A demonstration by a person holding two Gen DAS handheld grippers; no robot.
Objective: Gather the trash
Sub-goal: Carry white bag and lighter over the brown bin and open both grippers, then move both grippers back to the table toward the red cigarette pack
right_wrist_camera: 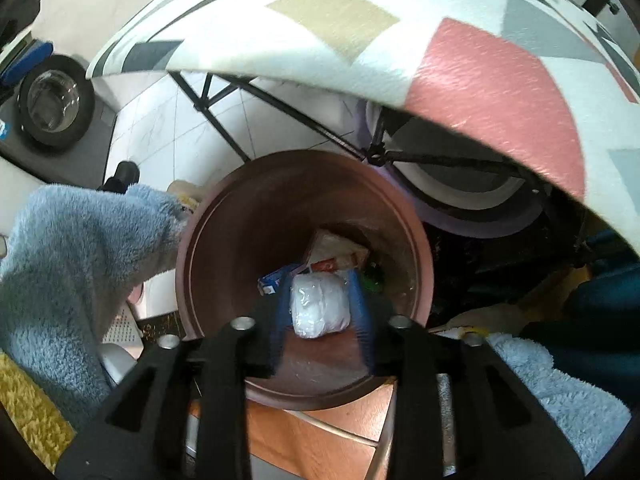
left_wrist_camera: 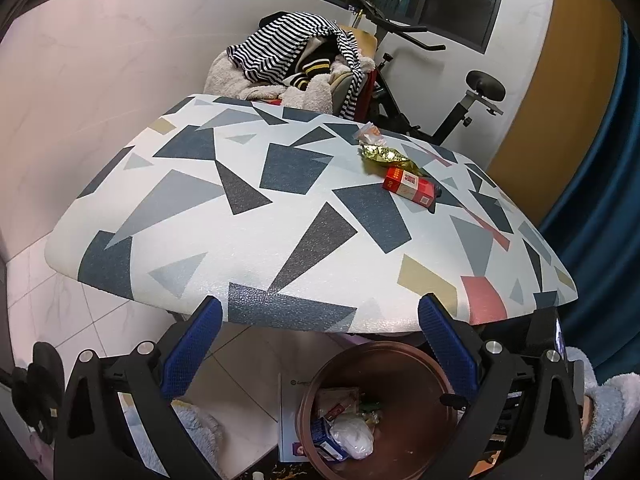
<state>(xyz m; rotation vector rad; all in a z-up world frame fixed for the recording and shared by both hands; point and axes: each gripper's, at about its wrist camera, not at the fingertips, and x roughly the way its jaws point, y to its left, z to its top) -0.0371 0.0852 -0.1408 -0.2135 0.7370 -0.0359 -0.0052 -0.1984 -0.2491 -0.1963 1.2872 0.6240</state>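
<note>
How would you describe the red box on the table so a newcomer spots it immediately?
Start at the table with the geometric-patterned cover and look to its far right part. Three pieces of litter lie in a row there; the red cigarette pack is the nearest. Unlike the crumpled gold foil wrapper touching it and the small clear wrapper beyond, it is a flat, rigid red box.

The table (left_wrist_camera: 280, 216) wore a white cover printed with grey, blue, tan and pink shapes. Near its far right edge lay a red cigarette pack (left_wrist_camera: 409, 189), a crumpled gold wrapper (left_wrist_camera: 386, 157) just behind it, and a small clear packet (left_wrist_camera: 369, 133) beyond that.
</note>
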